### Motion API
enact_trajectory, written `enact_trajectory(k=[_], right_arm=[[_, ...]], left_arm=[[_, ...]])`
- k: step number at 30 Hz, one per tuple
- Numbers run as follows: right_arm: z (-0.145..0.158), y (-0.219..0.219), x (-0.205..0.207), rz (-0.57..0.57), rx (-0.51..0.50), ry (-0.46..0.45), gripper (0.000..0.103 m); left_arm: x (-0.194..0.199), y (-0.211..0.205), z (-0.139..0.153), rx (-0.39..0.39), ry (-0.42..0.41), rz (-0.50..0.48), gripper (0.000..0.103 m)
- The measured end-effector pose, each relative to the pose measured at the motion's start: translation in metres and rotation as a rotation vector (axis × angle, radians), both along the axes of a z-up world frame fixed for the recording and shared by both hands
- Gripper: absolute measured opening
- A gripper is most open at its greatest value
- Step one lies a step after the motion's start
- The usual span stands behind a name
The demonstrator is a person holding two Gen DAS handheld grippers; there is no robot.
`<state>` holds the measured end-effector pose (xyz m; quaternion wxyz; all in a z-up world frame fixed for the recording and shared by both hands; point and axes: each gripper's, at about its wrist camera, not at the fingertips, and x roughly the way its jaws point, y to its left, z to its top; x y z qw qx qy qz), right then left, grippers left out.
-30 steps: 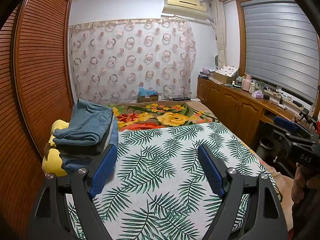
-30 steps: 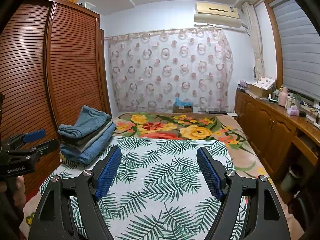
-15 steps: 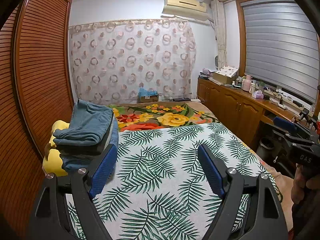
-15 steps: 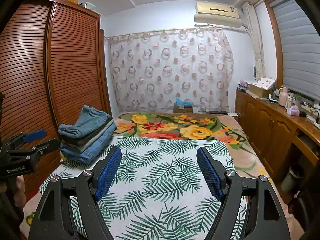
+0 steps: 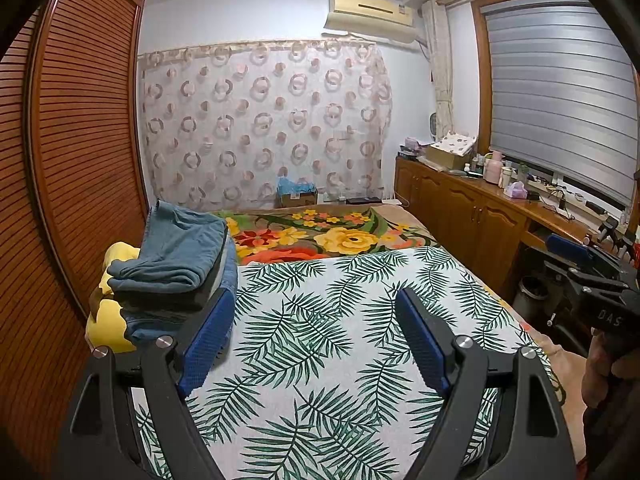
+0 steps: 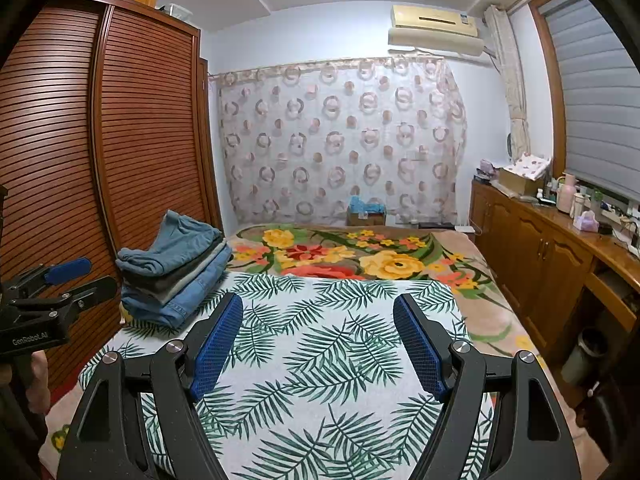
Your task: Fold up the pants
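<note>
A stack of folded pants (image 5: 176,268), blue and grey, sits at the left side of the bed; it also shows in the right wrist view (image 6: 176,268). My left gripper (image 5: 316,320) is open and empty, held above the palm-leaf sheet (image 5: 320,320), just right of the stack. My right gripper (image 6: 318,320) is open and empty above the same sheet (image 6: 340,344). Each gripper shows at the edge of the other's view: the right one (image 5: 580,268), the left one (image 6: 60,280).
A floral blanket (image 6: 360,256) covers the far half of the bed. A slatted wooden wardrobe (image 6: 100,140) runs along the left. Wooden cabinets (image 6: 540,248) with bottles line the right. A yellow pillow (image 5: 108,320) lies under the stack. A curtain (image 6: 340,140) hangs behind.
</note>
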<state>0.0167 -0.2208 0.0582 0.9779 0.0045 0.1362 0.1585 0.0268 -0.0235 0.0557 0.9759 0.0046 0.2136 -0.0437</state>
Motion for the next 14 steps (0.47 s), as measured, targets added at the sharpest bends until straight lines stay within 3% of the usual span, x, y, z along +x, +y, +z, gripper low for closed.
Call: enact_trajectory(k=[14], right_arm=[[-0.0005,-0.0003,0.0004,0.000,-0.001,-0.001,0.079]], left_arm=[[-0.0008,0.0000,-0.0006,-0.002,-0.002,0.001,0.083]])
